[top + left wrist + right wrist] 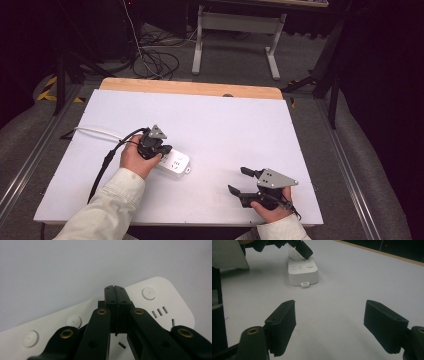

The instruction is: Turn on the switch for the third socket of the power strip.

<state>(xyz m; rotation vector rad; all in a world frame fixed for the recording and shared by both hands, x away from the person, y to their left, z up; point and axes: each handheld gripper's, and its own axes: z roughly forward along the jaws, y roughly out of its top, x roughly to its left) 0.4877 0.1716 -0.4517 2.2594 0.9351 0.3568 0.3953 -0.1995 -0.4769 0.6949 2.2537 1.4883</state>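
On the white table, left of centre, I am pressing my left gripper down onto a white power strip. Its jaws are closed flat together with nothing between them, tips touching the strip's top face among the round buttons and socket slots. My hand and the gripper are covering most of the strip in the high view, so I cannot tell how far it is running back; a white cord is trailing off toward the table's left edge. My right gripper is sitting near the front right of the table, well apart from the strip, jaws spread wide and holding nothing. Beyond the table's wooden far edge, a grey floor with tangled cables and a desk frame are lying in dim light, hard to make out.
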